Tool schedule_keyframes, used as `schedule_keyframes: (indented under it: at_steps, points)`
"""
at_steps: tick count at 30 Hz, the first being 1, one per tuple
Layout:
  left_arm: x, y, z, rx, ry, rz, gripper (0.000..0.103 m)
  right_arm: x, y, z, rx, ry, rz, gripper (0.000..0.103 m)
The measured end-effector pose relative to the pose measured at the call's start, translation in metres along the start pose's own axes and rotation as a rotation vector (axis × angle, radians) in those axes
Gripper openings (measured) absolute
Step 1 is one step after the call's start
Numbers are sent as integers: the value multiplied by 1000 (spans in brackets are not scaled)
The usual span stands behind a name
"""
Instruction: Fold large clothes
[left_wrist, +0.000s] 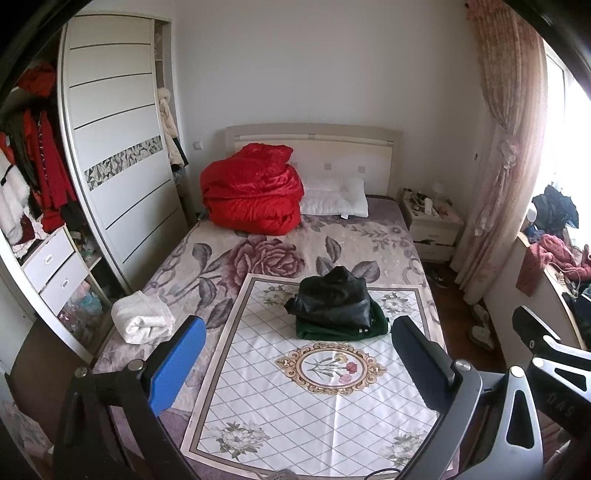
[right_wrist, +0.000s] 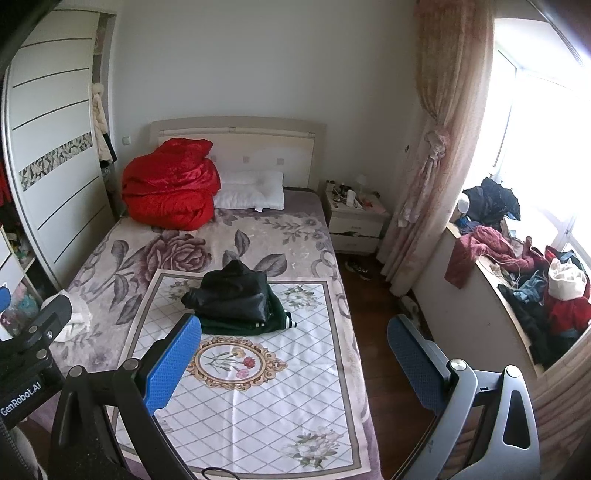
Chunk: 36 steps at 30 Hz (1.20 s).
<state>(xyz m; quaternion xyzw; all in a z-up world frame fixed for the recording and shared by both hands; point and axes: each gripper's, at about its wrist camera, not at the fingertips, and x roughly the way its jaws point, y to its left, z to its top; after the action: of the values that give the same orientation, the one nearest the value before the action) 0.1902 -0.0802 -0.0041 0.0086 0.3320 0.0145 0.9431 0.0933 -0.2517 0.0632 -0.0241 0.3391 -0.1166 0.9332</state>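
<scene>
Both tongs are spread wide and holding nothing, left tongs (left_wrist: 295, 363) and right tongs (right_wrist: 291, 360), hanging back over the foot of the bed (right_wrist: 258, 236); looks like a pause between garments; the folded black jacket (right_wrist: 231, 295) sits stacked on a folded green garment (right_wrist: 275, 325) mid-mat (right_wrist: 266, 398), presumably the done pile; "GenRobot.AI" is readable on the left tongs' body.

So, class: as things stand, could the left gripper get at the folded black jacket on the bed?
Probably yes. The left gripper is open and empty, and only bare white mat lies between it and the black jacket, which tops the green garment.
</scene>
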Motion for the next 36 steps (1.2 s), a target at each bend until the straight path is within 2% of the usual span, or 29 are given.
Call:
schedule_keyframes:
  at_steps: [36]
  points:
    - [-5, 3, -5, 5, -3, 12, 103, -11, 9, -12, 21, 2, 7, 102]
